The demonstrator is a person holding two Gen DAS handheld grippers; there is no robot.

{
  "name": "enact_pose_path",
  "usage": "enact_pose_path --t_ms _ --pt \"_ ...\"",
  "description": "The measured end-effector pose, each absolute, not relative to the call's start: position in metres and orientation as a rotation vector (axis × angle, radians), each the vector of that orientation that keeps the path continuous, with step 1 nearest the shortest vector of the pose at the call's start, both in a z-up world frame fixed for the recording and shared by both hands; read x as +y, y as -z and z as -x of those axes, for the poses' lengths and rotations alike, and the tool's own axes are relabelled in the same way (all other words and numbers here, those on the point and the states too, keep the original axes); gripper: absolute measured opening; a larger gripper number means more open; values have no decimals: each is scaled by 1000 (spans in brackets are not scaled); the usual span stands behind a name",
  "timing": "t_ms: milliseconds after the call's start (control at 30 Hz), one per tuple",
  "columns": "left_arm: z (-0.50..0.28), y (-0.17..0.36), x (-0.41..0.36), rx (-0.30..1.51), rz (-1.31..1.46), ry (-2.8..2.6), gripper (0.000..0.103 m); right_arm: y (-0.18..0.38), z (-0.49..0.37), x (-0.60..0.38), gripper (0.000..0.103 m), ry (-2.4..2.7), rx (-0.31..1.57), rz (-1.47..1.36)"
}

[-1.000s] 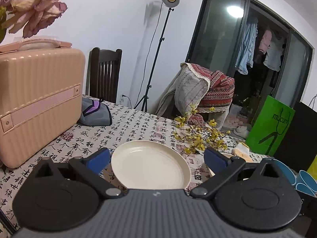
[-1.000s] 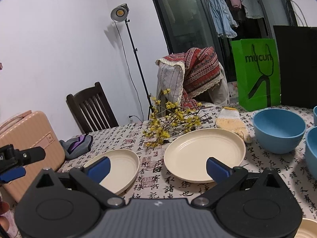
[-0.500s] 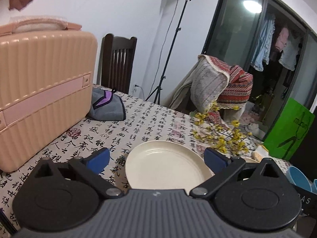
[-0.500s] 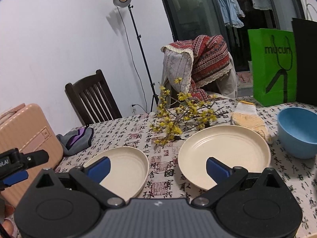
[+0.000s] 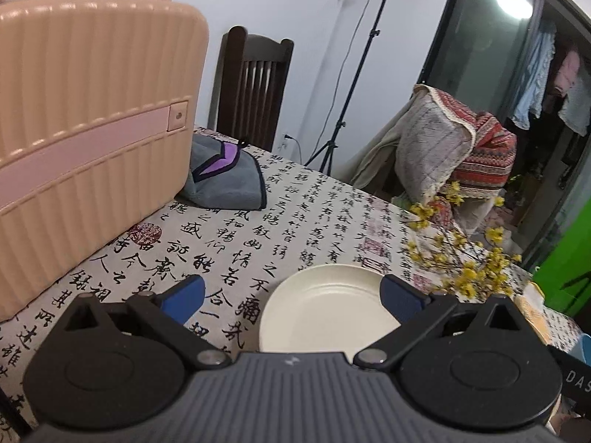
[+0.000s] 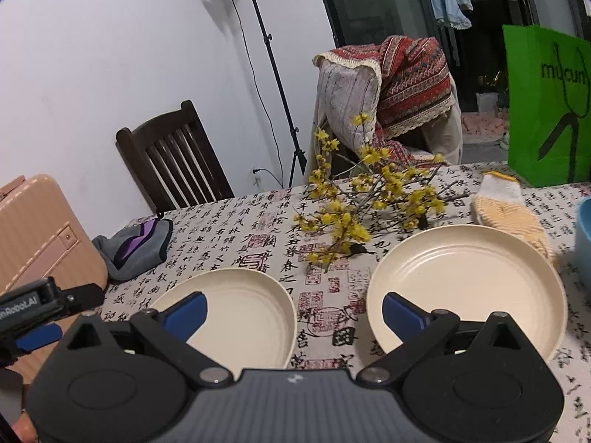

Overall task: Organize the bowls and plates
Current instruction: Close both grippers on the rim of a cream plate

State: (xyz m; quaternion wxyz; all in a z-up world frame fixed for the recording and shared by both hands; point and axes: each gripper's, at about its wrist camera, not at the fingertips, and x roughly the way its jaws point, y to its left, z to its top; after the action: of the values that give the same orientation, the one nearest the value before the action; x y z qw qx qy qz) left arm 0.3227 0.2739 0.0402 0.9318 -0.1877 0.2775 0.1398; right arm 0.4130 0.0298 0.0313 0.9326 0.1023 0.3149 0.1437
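Note:
Two cream plates lie on the calligraphy tablecloth. The smaller plate (image 5: pixel 325 313) (image 6: pixel 236 313) sits low in front of my left gripper (image 5: pixel 291 291), which is open with its right blue fingertip over the plate's rim. My right gripper (image 6: pixel 293 308) is open too, hovering between the small plate and the larger cream plate (image 6: pixel 469 280) on its right. A blue bowl (image 6: pixel 583 243) shows at the right edge of the right wrist view. The left gripper (image 6: pixel 48 317) appears at the left edge there.
A pink ribbed suitcase (image 5: pixel 85 140) stands on the table at the left, a grey and purple cloth (image 5: pixel 225 177) beside it. Yellow flower branches (image 6: pixel 369 203) lie behind the plates, a knitted mitt (image 6: pixel 509 210) and a green bag (image 6: pixel 546 103) at the right. Chairs stand behind the table.
Both grippers have moved leftward and lower. The suitcase looms larger in the left view; the small plate has slid right. In the right view the blue bowl has shifted to the frame edge.

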Motion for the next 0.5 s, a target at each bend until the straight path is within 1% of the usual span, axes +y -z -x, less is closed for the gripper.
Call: enact_pose_path --t_ms 267,500 --pt "-337 -18 284 586 384 -315 103 -16 -431 46 100 -273 666 -234" --pt "-336 -11 288 567 378 -323 103 4 -438 63 95 -255 682 -222"
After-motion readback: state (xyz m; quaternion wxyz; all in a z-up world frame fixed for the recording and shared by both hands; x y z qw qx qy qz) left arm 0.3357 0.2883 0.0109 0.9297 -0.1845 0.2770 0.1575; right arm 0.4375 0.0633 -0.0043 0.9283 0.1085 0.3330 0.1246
